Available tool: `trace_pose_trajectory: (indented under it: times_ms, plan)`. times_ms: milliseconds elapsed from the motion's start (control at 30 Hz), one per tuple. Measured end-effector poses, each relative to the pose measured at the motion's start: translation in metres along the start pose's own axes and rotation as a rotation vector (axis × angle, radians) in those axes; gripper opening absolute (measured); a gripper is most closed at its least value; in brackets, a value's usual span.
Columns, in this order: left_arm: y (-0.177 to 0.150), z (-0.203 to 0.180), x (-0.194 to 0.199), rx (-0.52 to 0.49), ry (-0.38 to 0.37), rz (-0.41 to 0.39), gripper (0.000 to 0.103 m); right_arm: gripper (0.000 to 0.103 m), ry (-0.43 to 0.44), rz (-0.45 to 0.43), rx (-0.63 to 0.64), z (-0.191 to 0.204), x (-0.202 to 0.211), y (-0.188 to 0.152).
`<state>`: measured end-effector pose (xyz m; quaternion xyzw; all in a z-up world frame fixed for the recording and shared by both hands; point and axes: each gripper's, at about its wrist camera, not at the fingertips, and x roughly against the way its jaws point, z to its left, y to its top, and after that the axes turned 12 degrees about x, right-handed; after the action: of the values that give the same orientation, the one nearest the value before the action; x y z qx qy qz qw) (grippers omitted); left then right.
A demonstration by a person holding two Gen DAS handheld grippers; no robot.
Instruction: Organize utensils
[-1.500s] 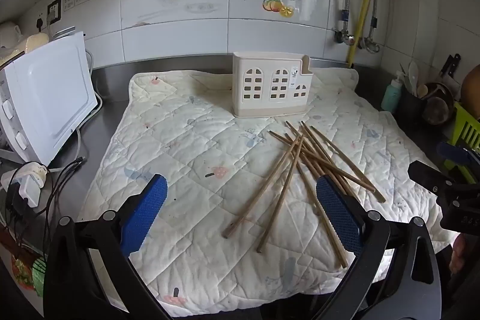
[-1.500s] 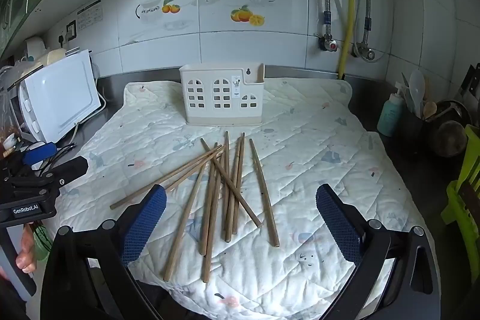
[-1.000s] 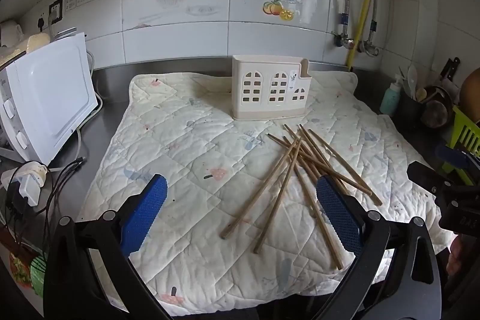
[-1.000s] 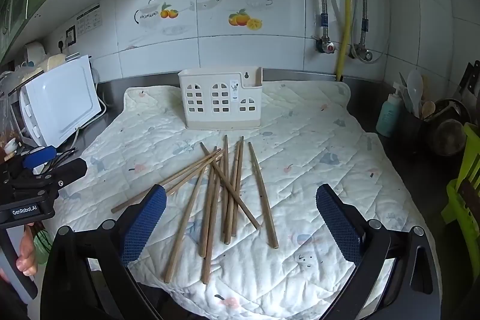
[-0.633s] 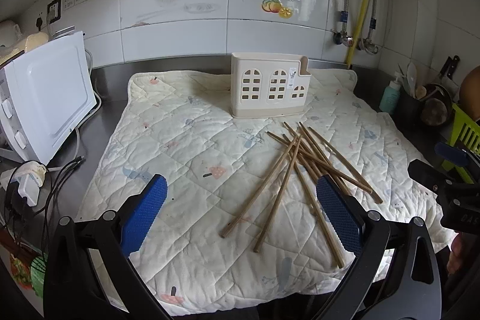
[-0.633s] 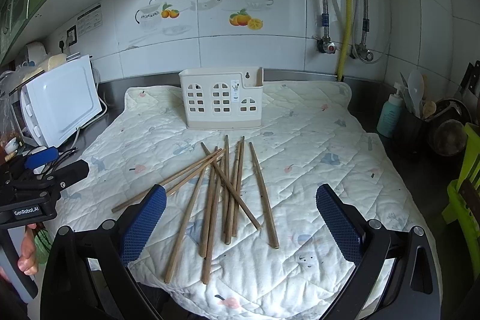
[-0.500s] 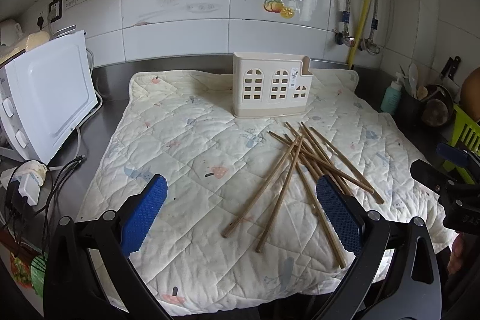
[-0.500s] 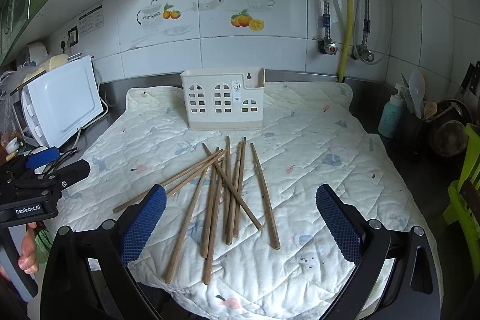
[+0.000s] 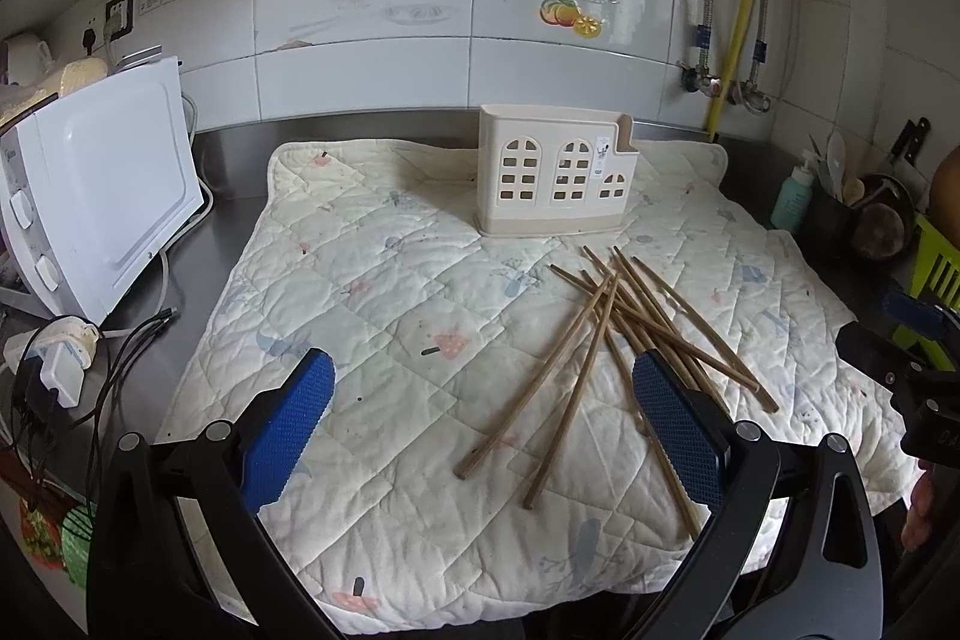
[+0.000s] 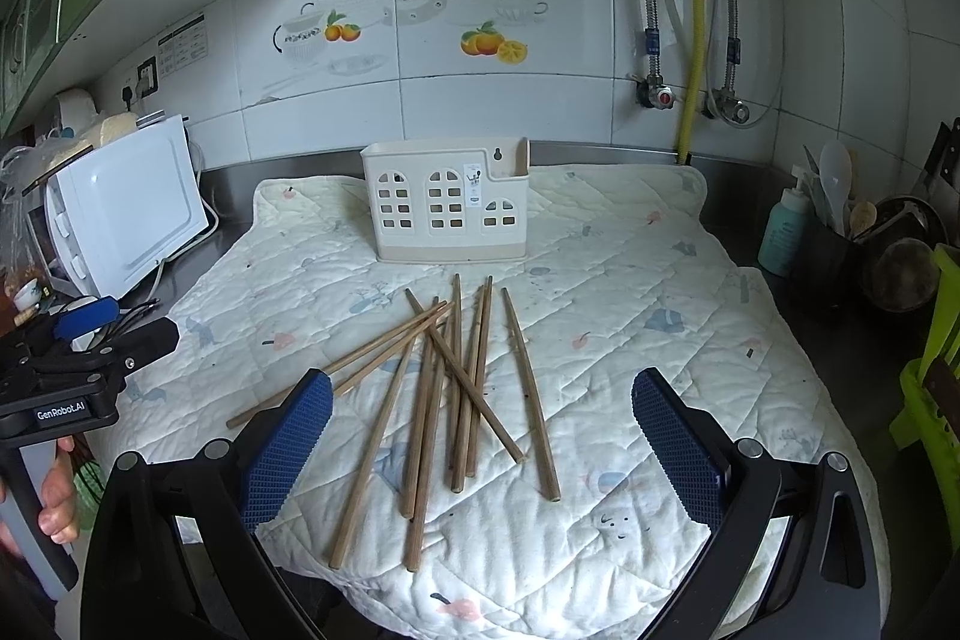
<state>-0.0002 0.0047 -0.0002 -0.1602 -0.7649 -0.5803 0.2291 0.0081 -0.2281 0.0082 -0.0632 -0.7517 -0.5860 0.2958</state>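
Several brown wooden chopsticks [image 10: 456,388] lie crossed in a loose pile on a quilted white mat [image 10: 630,340]; the same chopsticks [image 9: 624,334] sit right of centre in the left wrist view. Behind them a cream utensil holder [image 10: 447,208] with window-shaped cutouts stands upright and looks empty, the same holder [image 9: 555,178] at the mat's far side. My left gripper [image 9: 480,424] hangs open above the mat's near edge, left of the pile. Over the pile's near ends my right gripper [image 10: 480,436] is open and holds nothing.
A white appliance [image 9: 102,196] with cables and plugs [image 9: 54,358] stands at the left. On the right are a teal bottle [image 10: 783,232], a dark pot of utensils [image 10: 888,250] and a green rack [image 10: 936,388]. Steel counter [image 9: 228,172] rings the mat under a tiled wall.
Both wrist views sway a little, without lasting movement. The chopsticks and holder lie where they were, and both grippers have stayed open.
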Motion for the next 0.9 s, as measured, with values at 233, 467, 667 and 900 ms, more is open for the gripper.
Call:
trace_pose_trajectory:
  times_ms: [233, 467, 667, 900]
  plan:
    - [0.001, -0.001, 0.002, -0.008, -0.007, -0.015, 0.098, 0.097, -0.002, -0.001, 0.001, 0.000, -0.001, -0.001]
    - [-0.001, 0.002, -0.002, -0.034, 0.011, -0.036, 0.098, 0.097, -0.001, 0.001, -0.001, -0.003, -0.004, -0.003]
    - [-0.008, 0.006, -0.006, -0.086, 0.017, -0.051, 0.098, 0.097, -0.001, -0.001, -0.003, -0.004, -0.004, -0.005]
    - [-0.015, 0.026, -0.024, -0.064, -0.044, 0.063, 0.098, 0.097, 0.012, -0.003, 0.000, -0.003, -0.008, -0.010]
